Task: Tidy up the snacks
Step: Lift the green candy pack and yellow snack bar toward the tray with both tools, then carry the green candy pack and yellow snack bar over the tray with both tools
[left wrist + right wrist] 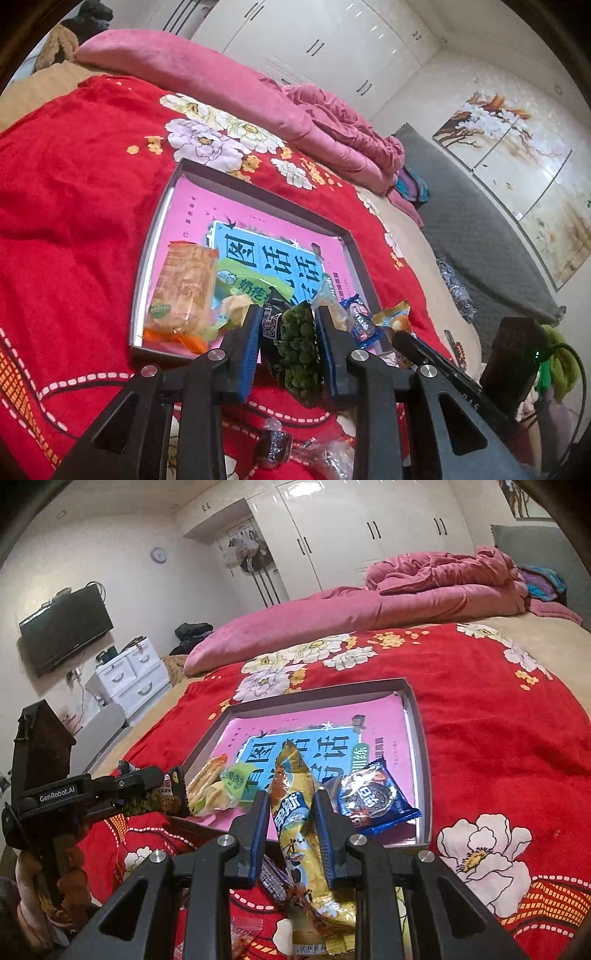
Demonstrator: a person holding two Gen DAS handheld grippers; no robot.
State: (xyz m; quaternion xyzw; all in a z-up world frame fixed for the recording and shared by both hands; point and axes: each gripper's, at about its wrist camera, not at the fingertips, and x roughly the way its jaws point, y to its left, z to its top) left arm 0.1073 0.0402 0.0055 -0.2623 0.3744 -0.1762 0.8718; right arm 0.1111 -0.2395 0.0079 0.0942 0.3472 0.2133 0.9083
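- Up front in your left wrist view, your left gripper (286, 341) is clamped on a dark packet of green peas (299, 350), both blue pads pressing its sides; the packet hangs at the near edge of the shallow box (155, 229), which lies on the red floral blanket (74, 206); inside the box, on its pink and blue printed bottom, an orange-striped cracker packet (184, 284) sits at the near left, a green-labelled packet (245, 282) just beside it, and a blue cookie packet (360, 319) at the near right; a small dark wrapped sweet (275, 448) lies on the blanket beneath your gripper.
- Next, in your right wrist view, your right gripper (291, 830) is closed on a yellow snack packet (295, 812), held upright with its top over the near edge of the box (421, 738); the blue cookie packet (373, 797) lies in the box just right of it, the green-labelled packet (232, 779) to its left; your left gripper (162, 786) shows at the left edge, gripping its dark packet beside the box's near left corner; a rumpled pink quilt (424, 590) lies beyond the blanket (498, 720).
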